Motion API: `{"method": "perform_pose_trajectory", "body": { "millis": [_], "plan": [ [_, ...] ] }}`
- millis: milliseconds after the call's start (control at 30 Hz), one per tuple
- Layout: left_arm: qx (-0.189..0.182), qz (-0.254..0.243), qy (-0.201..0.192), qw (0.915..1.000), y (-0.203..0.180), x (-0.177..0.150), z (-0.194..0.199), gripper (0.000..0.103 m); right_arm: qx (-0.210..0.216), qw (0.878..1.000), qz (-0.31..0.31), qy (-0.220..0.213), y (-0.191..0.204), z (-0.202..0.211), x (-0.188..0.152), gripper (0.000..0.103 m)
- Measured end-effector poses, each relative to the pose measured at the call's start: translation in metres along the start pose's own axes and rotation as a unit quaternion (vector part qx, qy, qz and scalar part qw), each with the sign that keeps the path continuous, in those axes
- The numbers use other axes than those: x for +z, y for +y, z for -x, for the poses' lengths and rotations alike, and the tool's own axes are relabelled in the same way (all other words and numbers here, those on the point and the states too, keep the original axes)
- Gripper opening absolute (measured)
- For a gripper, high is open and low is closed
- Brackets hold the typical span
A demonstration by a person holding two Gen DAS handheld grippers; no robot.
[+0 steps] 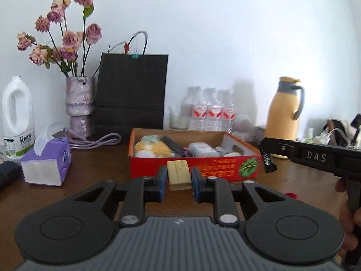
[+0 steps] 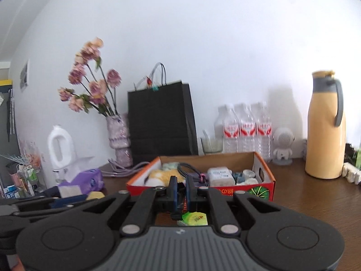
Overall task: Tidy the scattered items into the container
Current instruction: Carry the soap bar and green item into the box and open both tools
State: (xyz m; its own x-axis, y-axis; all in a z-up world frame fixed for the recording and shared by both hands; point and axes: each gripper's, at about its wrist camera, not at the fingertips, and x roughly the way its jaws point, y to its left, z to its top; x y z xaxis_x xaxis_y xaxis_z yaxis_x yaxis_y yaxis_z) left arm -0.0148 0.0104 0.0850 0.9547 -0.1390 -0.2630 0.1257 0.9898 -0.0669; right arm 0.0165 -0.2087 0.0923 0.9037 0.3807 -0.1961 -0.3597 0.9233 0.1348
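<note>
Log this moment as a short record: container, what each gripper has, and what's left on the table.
container: red box, open, already holding several items
left gripper: closing around a yellow block, contact unclear
right gripper: shut on a black candy packet
left on table: green-yellow packet below the right gripper
table: brown wood

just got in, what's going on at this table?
A person is tidying loose bits into the red box, one handheld gripper per hand. The left gripper straddles a yellowish sponge in front of the box, fingers apart, not clamped. The right gripper is shut on a small black candy packet, carried near the box's right end. The box already holds several items. A green-yellow packet still lies on the table.
</note>
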Motion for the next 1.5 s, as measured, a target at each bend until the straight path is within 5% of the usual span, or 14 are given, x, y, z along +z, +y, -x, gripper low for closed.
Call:
{"method": "perform_pose_trajectory", "body": {
  "millis": [400, 533, 800, 933, 1067, 1167, 1233, 1300, 1400, 1500],
  "plan": [
    [-0.003, 0.002, -0.03, 0.9995, 0.001, -0.021, 0.047, 0.024, -0.038, 0.999, 0.018, -0.021, 0.011, 0.066, -0.016, 0.006],
    [0.022, -0.005, -0.085, 0.9961, -0.002, -0.013, 0.067, 0.022, -0.039, 0.997, 0.035, -0.051, 0.016, 0.082, -0.017, 0.006],
    [0.041, -0.011, -0.158, 0.9866, -0.008, 0.049, 0.047, 0.022, -0.035, 0.99, 0.044, -0.13, 0.0, 0.082, 0.044, 0.006],
    [0.021, -0.002, -0.148, 0.9887, 0.001, 0.093, 0.005, 0.022, -0.026, 0.991, 0.045, -0.126, -0.023, 0.048, 0.085, 0.006],
    [-0.018, 0.031, -0.047, 0.9983, 0.019, 0.135, -0.074, 0.021, 0.01, 0.999, 0.014, -0.044, -0.06, -0.021, 0.121, 0.006],
    [-0.054, 0.044, 0.073, 0.9949, 0.027, 0.145, -0.159, 0.021, 0.03, 0.998, -0.015, 0.06, -0.09, -0.095, 0.135, 0.006],
    [-0.087, 0.056, 0.152, 0.983, 0.027, 0.13, -0.215, 0.022, 0.042, 0.985, -0.047, 0.163, -0.105, -0.152, 0.131, 0.006],
    [-0.072, 0.048, 0.196, 0.9768, 0.025, 0.103, -0.256, 0.022, 0.043, 0.968, -0.075, 0.237, -0.113, -0.201, 0.116, 0.006],
    [-0.06, 0.042, 0.231, 0.9703, 0.03, 0.073, -0.291, 0.022, 0.023, 0.948, -0.079, 0.308, -0.12, -0.253, 0.086, 0.007],
    [-0.057, 0.039, 0.251, 0.9656, 0.036, 0.057, -0.304, 0.023, -0.005, 0.936, -0.048, 0.348, -0.117, -0.278, 0.065, 0.02]
  ]
}}
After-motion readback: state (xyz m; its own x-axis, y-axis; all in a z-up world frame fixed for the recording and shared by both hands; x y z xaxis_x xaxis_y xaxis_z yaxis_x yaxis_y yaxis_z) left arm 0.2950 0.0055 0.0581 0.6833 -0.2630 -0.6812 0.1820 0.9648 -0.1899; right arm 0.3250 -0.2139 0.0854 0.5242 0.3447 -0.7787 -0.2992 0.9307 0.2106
